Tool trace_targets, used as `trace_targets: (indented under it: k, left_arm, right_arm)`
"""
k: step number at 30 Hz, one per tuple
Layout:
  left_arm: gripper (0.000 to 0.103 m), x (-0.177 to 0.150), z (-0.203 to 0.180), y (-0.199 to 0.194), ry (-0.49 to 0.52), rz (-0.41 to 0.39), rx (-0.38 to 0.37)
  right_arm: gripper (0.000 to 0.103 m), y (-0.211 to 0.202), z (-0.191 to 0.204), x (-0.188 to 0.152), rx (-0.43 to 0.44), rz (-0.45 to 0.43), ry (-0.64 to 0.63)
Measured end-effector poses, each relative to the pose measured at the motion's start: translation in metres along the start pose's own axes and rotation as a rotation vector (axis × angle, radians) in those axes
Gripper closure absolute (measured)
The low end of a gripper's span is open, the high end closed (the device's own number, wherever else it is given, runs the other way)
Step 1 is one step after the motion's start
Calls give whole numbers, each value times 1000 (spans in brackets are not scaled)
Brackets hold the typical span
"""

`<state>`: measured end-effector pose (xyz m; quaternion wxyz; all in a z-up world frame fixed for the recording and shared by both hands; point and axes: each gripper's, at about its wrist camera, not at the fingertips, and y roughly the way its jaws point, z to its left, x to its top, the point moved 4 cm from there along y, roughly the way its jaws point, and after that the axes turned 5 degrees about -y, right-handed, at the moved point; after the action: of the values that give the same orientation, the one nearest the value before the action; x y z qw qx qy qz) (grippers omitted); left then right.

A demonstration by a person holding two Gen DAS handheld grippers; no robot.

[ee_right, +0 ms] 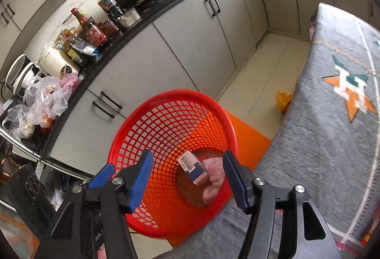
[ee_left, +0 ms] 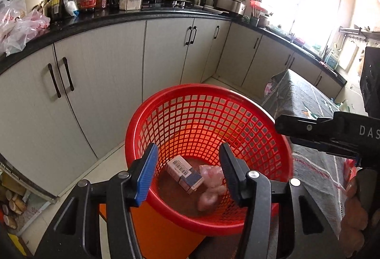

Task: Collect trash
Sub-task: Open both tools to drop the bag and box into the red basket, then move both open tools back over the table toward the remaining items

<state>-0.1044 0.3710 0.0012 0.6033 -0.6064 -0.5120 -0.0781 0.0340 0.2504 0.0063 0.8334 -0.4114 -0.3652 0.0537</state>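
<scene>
From the left wrist view, the left gripper hangs over the red basket. Its jaws stand apart and nothing is between them. Down at the bottom of the basket lies a small box with a barcode on it. Right beside it, touching it, sits a pink crumpled lump, maybe a bag or paper. So some trash looks to be in already. The other tool pokes in from the right side, above the basket's rim. On the black counter behind, some plastic bags lie in a pile; whether they are trash too, I cannot tell.

From the right wrist view, the right gripper also hangs over the same basket. Its jaws are apart and it holds nothing. The box and the pink lump show low down inside the basket, close together. The basket stands on the floor next to a table with a grey cloth. A yellow bag lies on the floor by the table. That may be trash left to pick up.
</scene>
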Motion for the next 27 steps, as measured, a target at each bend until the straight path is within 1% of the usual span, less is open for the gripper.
trace_targets:
  k: [6,11,15,20,24,27]
  left_arm:
    - [44,-7,-12,-17,21,-25,-13]
    - [44,-19,-30,-21,53,-10,-40]
    - [44,-30,-53,-25,94,4,-69]
    - [43,-40,-83,-31,153,14,-105]
    - [43,-48,-108,-36,199,24,-131]
    - [43,-55,-127,-39,234,35,-152]
  right_arm:
    - [37,-26,-4,-15,-32,-34,-16]
    - [37,-48,-15,-34,-38,-52,-4]
    - [37,-67,-26,-47,-36,-67,18]
    - [37,-96,-44,-65,-9,-88,64]
    - [37,-125,-67,-84,-27,-117,90]
    - [37,-151,-92,-101,-51,-142,124]
